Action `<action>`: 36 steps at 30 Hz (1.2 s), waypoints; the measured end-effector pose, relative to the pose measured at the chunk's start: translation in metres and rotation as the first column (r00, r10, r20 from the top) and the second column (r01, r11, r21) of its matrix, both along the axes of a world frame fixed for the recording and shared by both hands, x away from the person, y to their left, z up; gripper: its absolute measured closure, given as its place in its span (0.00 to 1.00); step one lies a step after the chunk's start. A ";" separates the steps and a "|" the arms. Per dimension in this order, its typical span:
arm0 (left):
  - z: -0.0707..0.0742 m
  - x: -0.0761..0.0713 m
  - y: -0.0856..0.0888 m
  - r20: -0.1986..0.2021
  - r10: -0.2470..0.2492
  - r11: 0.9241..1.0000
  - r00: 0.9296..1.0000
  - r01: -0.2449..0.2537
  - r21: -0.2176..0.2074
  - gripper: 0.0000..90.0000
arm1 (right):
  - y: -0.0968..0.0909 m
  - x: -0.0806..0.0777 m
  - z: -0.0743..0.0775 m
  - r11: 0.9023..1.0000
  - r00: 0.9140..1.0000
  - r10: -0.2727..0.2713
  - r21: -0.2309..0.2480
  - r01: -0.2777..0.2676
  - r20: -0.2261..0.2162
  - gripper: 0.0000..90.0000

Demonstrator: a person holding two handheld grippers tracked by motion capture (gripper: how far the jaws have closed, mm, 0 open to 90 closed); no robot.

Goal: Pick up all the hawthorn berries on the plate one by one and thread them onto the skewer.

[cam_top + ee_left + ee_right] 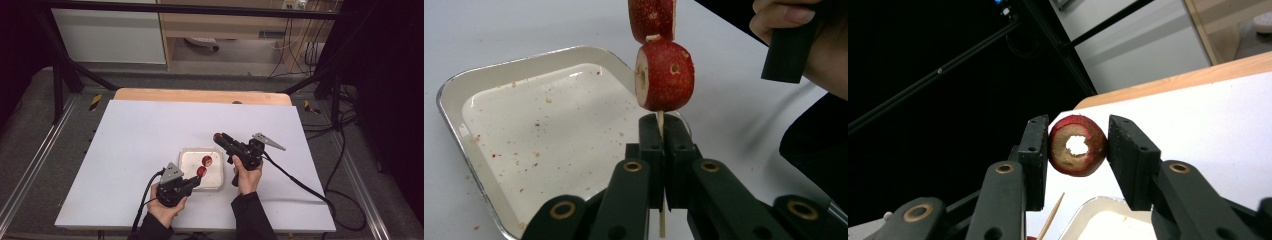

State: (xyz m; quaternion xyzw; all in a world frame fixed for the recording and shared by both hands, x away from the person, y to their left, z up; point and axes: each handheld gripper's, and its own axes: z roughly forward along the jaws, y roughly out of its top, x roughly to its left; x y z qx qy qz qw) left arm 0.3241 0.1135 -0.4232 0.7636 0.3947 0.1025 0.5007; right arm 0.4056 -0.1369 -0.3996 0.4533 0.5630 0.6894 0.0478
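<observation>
Left tool [659, 131] pressed together on thin skewer [660, 125], two fruit slices [664, 75] threaded, upper centre of frame above tray [454, 90]. Right tool [1078, 145] pinching cored slice [1078, 146] at frame centre. Slices light, soft, likely bruise; grip rims gently. Skewer brittle; hold low.

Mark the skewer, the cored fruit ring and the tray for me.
skewer [659, 120], left gripper view, bare stick just below the fruit
cored fruit ring [1088, 155], right gripper view, red rim beside the hole
tray [455, 91], left gripper view, left rim
</observation>
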 end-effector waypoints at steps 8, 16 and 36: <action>0.003 0.001 -0.005 0.026 0.025 0.999 0.999 -0.024 -0.023 0.98 | 0.002 -0.001 -0.001 0.999 1.000 -0.018 0.046 0.018 0.008 0.69; 0.003 0.002 -0.005 0.031 0.033 0.999 0.999 -0.033 -0.014 0.98 | 0.004 -0.002 -0.001 0.996 1.000 -0.017 0.084 0.017 0.000 0.69; 0.005 0.003 -0.004 0.030 0.043 0.999 0.999 -0.042 -0.026 0.98 | 0.008 -0.004 -0.007 0.995 1.000 0.002 0.103 0.000 -0.020 0.69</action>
